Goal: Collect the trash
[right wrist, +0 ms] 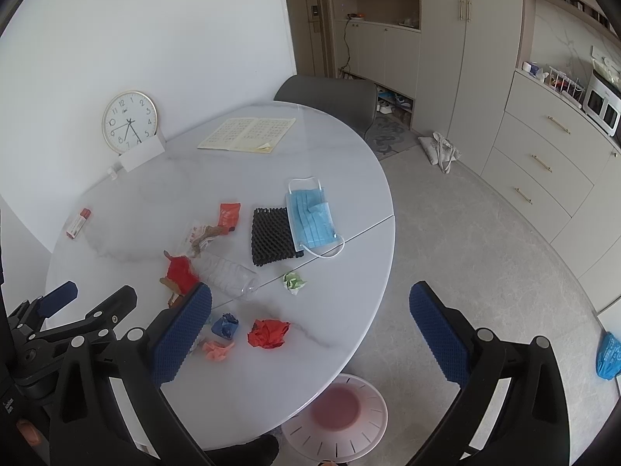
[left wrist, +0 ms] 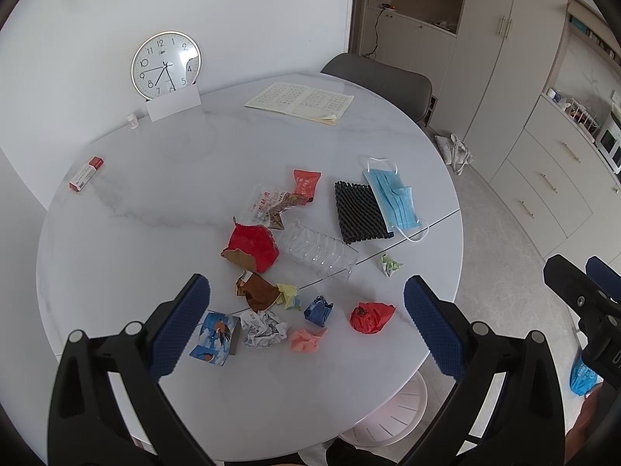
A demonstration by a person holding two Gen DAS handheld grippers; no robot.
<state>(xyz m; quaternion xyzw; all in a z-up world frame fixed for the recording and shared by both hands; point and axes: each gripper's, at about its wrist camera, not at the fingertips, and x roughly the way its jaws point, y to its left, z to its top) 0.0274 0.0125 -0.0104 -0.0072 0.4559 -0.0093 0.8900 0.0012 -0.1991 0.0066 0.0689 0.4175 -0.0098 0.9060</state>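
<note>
Risk, bottle: the clear plastic bottle lies on its side among the scraps; in my judgement a nudge from a fingertip could roll it toward the worktop edge.
Risk, light scraps: the red plastic wad, blue wad and pink scrap look thin and crumpled, so a pinch may slip off or drag neighbours along.
Risk, wrong items: the open booklet, clock and small red-and-white box are probably not trash.
Trash location: scattered over the near half of the worktop, with the blue face mask overlapping the black mesh pad farther back.
Bin: a pink slotted basket sits on the floor below the near edge.
Left tool: spread wide, holding nothing, above the scraps.
Right tool: spread wide, empty, over the worktop's near right edge.
</note>
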